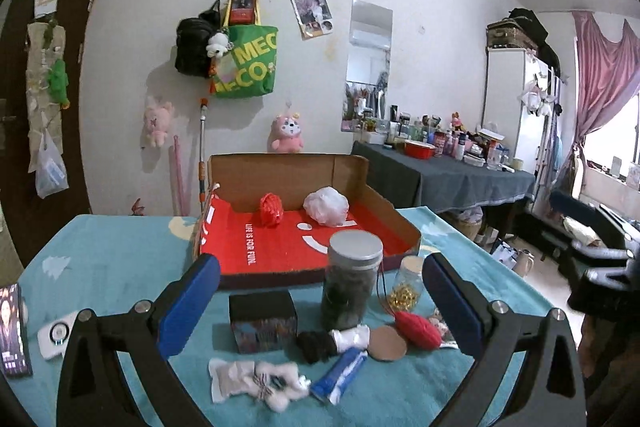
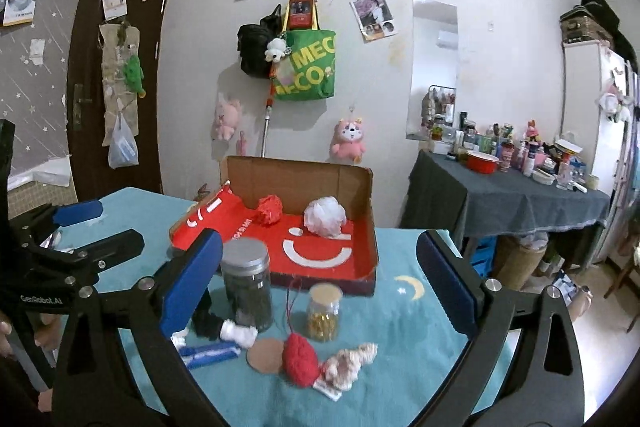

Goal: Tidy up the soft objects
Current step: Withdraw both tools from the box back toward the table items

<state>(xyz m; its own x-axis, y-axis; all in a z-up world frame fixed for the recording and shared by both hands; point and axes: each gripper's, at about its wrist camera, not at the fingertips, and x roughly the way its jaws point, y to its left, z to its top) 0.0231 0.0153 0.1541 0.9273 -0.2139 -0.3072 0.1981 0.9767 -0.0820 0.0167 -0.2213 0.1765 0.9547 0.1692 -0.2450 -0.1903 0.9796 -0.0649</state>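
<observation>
Both tongs, left (image 1: 320, 311) and right (image 2: 320, 287), are spread wide and hold nothing; the fuzzy red yarn ball (image 2: 301, 359) lies on the teal bench (image 2: 404, 327) just ahead, closer to the right tongs, its long side pointing toward the red cardboard box (image 2: 370, 195)

Teal tablecloth (image 2: 400, 327) with yellow moon, red-lined cardboard box (image 2: 320, 259), red knitted ball (image 2: 300, 357), white mesh pouf (image 2: 325, 215)

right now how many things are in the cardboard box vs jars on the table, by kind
Mesh puffs in the cardboard box: 2, a red puff and a white puff
Jars on the table: 2, a dark jar and a small jar
Total: 4
</observation>
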